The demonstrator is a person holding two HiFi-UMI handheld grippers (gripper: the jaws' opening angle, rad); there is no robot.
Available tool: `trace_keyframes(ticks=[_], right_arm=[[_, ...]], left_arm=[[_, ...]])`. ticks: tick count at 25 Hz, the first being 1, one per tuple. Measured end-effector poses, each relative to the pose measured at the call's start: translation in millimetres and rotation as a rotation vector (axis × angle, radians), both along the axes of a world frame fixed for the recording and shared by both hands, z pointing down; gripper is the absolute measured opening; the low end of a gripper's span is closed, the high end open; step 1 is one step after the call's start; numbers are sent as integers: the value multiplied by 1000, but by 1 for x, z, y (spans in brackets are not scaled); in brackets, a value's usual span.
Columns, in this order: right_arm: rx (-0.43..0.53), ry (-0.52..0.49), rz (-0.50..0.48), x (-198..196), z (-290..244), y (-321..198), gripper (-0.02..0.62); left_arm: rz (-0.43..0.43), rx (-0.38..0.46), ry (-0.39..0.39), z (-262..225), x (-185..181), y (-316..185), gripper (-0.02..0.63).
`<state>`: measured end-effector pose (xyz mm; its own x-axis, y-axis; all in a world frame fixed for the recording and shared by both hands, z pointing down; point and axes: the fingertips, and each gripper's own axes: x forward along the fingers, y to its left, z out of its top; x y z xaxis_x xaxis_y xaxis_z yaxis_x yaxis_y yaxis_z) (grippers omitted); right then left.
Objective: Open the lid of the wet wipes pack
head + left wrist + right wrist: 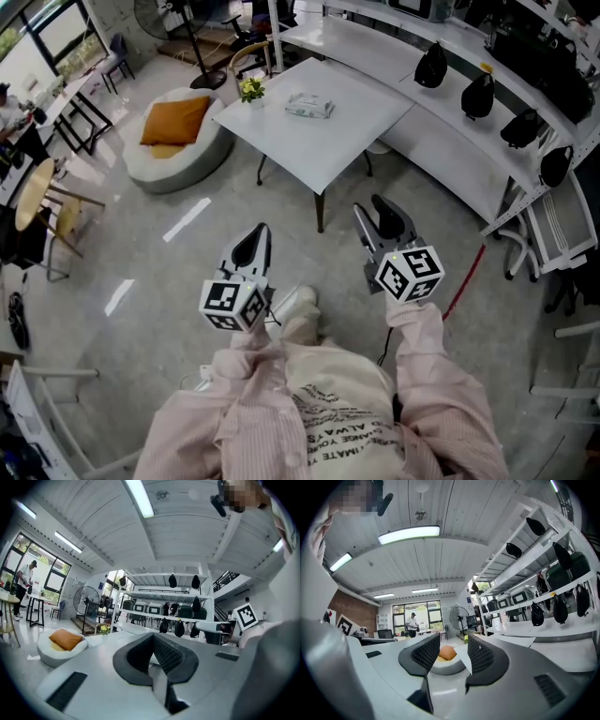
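The wet wipes pack (309,105) lies flat on the white square table (328,141), well ahead of me, with a small potted plant (250,89) to its left. Both grippers hang in the air over the floor, short of the table and touching nothing. My left gripper (255,240) points toward the table with its pads together and nothing between them (153,641). My right gripper (382,217) stands open and empty (453,651); the room shows through the gap between its pads. The pack's lid detail is too small to make out.
A round grey beanbag (178,141) with an orange cushion sits left of the table. A long white counter (450,141) with black bags (477,95) runs along the right. Chairs and a small round table (37,192) stand far left. Glossy floor lies between me and the table.
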<state>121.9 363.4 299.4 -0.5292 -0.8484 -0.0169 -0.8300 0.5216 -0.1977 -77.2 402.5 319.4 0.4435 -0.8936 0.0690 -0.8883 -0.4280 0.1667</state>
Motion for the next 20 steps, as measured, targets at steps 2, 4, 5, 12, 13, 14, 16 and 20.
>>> trace_keyframes(ticks=[2, 4, 5, 12, 13, 14, 16, 20], right_arm=[[-3, -1, -2, -1, 3, -13, 173], [-6, 3, -8, -5, 7, -27, 173], [-7, 7, -12, -6, 10, -36, 173], [-26, 20, -12, -21, 25, -114, 173], [-30, 22, -11, -23, 27, -126, 173], [-34, 25, -11, -25, 28, -137, 173], [-48, 31, -12, -29, 32, -158, 173], [-75, 38, -12, -39, 41, -194, 173]], left_arm=[[-2, -6, 4, 3, -1, -12, -2], [-6, -10, 9, 7, -4, -27, -2], [-6, -12, 10, 10, -5, -36, -2], [-6, -40, 23, 25, -18, -113, -2], [-6, -46, 25, 27, -21, -125, -2], [-5, -53, 27, 29, -22, -136, -2], [-1, -67, 32, 33, -25, -157, -2], [3, -96, 42, 43, -34, -194, -2]])
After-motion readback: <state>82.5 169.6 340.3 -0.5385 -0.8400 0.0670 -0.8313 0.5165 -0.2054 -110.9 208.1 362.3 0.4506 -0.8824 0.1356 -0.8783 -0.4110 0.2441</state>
